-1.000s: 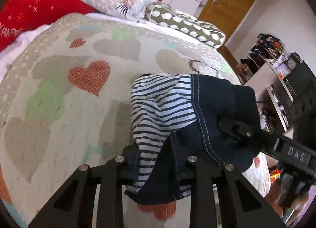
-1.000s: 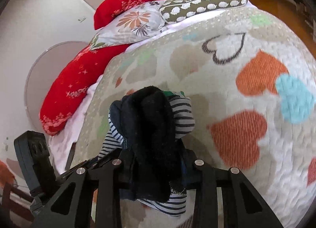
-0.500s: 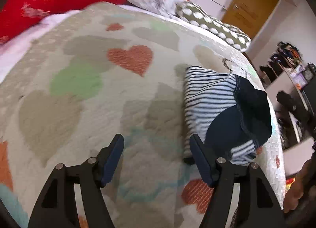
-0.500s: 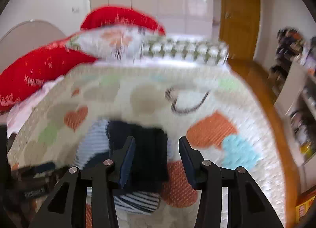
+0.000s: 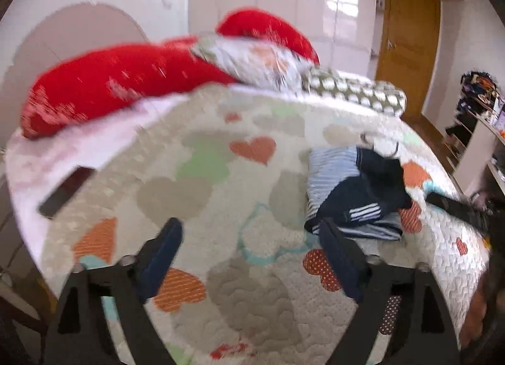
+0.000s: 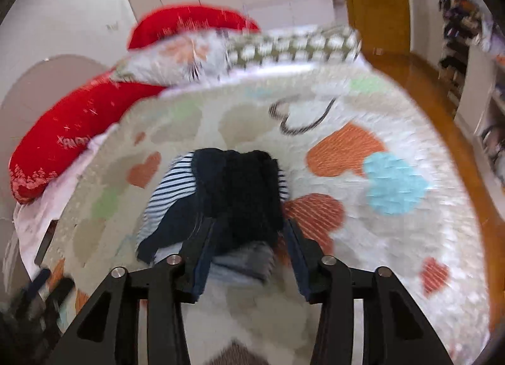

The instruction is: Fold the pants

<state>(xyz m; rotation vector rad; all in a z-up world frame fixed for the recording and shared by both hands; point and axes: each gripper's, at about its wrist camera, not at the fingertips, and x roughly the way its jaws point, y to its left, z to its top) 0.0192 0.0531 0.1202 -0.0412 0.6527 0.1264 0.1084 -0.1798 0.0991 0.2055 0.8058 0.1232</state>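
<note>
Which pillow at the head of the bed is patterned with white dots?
The olive-green pillow, rightmost in the row; the red pillow and floral pillow lack dots.

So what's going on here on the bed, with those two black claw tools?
A person is folding pants using a handheld gripper in each hand. The folded pants lie in a bundle on the heart-patterned quilt. The left gripper is opening over bare quilt, holding nothing. The right gripper is opening too, its fingers either side of the bundle.

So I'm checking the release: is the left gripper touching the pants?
Apart. In the left wrist view the left gripper has opening jaws with only the quilt between them; the pants lie beyond its right finger.
</note>
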